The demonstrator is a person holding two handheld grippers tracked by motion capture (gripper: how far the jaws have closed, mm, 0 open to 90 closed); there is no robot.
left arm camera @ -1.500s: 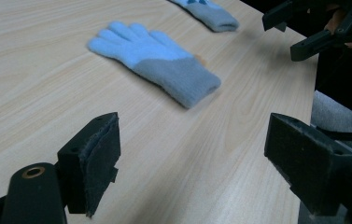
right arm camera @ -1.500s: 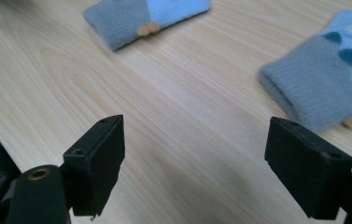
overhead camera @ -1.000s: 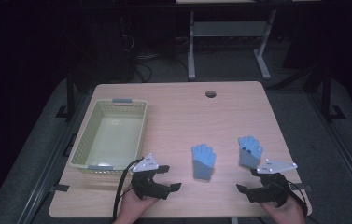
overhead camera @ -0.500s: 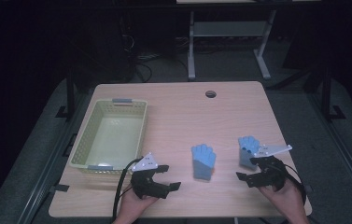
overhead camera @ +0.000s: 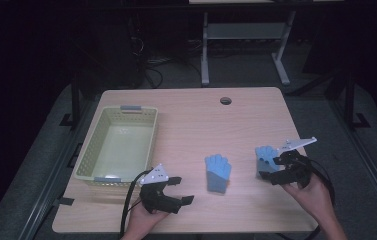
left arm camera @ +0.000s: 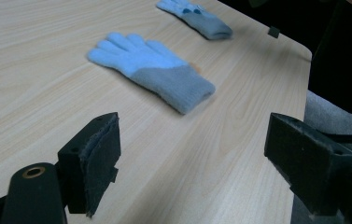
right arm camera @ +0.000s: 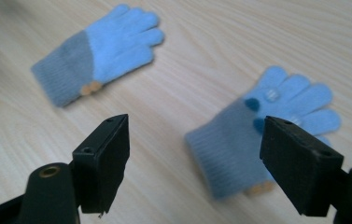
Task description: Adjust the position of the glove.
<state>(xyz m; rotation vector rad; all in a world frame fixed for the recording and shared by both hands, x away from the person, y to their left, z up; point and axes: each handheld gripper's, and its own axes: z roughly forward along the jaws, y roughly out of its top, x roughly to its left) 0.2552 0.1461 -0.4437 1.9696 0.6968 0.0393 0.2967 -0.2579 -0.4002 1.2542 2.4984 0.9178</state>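
Observation:
Two blue knitted gloves with grey cuffs lie flat on the wooden table. One glove (overhead camera: 218,172) (left arm camera: 155,70) (right arm camera: 99,51) rests near the middle front. The other glove (overhead camera: 265,156) (left arm camera: 197,18) (right arm camera: 257,135) lies further right. My right gripper (overhead camera: 272,169) (right arm camera: 197,126) hovers over this right glove's cuff; its jaws have just been closing a little but stand wide, with the glove below them and the pads not touching it. My left gripper (overhead camera: 182,190) (left arm camera: 192,140) sits low near the front edge, open and empty, pointing toward the middle glove.
A pale green plastic basket (overhead camera: 92,142) stands empty at the table's left side. A round cable hole (overhead camera: 225,100) sits near the far edge. Dark floor and a metal stand lie beyond the table.
My right gripper has lifted and moved away from the front edge to over the right glove. The left gripper and both gloves have stayed put.

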